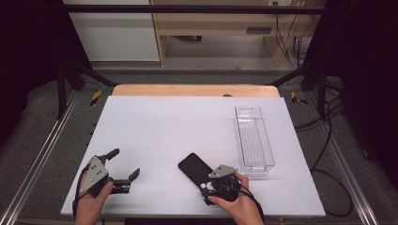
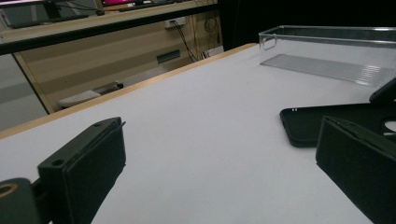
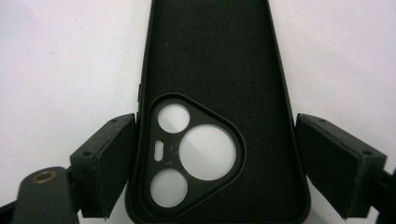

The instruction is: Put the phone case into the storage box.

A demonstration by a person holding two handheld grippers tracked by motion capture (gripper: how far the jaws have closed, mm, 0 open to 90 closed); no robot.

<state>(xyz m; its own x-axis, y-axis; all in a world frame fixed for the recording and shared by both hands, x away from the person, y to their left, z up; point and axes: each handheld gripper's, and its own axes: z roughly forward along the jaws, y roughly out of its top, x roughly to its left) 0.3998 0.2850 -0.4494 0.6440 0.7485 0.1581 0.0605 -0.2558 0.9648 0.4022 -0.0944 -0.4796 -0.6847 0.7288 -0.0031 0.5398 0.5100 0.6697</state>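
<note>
Black silicone, a phone case lies open side up on the white table near the front edge, its camera cut-outs at the end closest to us. We hold the right gripper over that near end, with one pad on each long side of the case. In the right gripper view the left pad sits right against the case's edge, while the right pad stands just beside the opposite edge; whether either pad presses we cannot tell from this angle, and the case rests flat on the table. The jaws stand wide, about as broad as the case itself.

Our left gripper hovers low over the table well to the left, jaws spread wide with nothing between them. In the left gripper view its two pads frame bare table, with the case off to the right.

A clear plastic bin stands on the right part of the table, just beyond and to the right of the case, apart from it.
</note>
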